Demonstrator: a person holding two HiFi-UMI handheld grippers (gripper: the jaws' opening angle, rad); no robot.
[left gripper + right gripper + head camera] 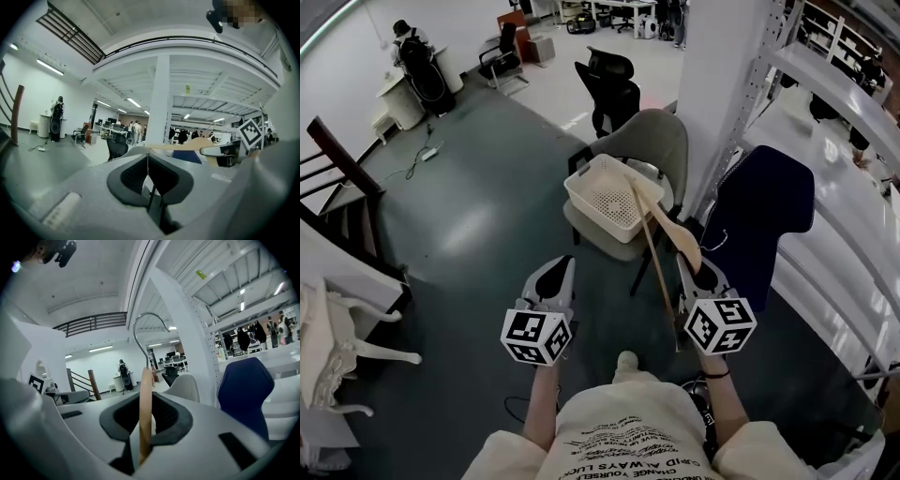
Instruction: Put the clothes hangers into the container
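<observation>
Head view: one wooden hanger (664, 228) is pinched in my right gripper (690, 266). Its far end lies across the right rim of the single white basket (581, 184), which sits on a grey chair (664, 131) at centre frame. My left gripper (560, 269) is closed and empty. The floor (478, 225) is dark green.

Left gripper view: my jaws meet with nothing between them, and an open office lies beyond.

Right gripper view: my jaws clamp the hanger's wood, with its one metal hook (140, 329) upright.

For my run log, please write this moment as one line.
left gripper: shut, empty | right gripper: shut on wooden hanger | basket: on chair
</observation>
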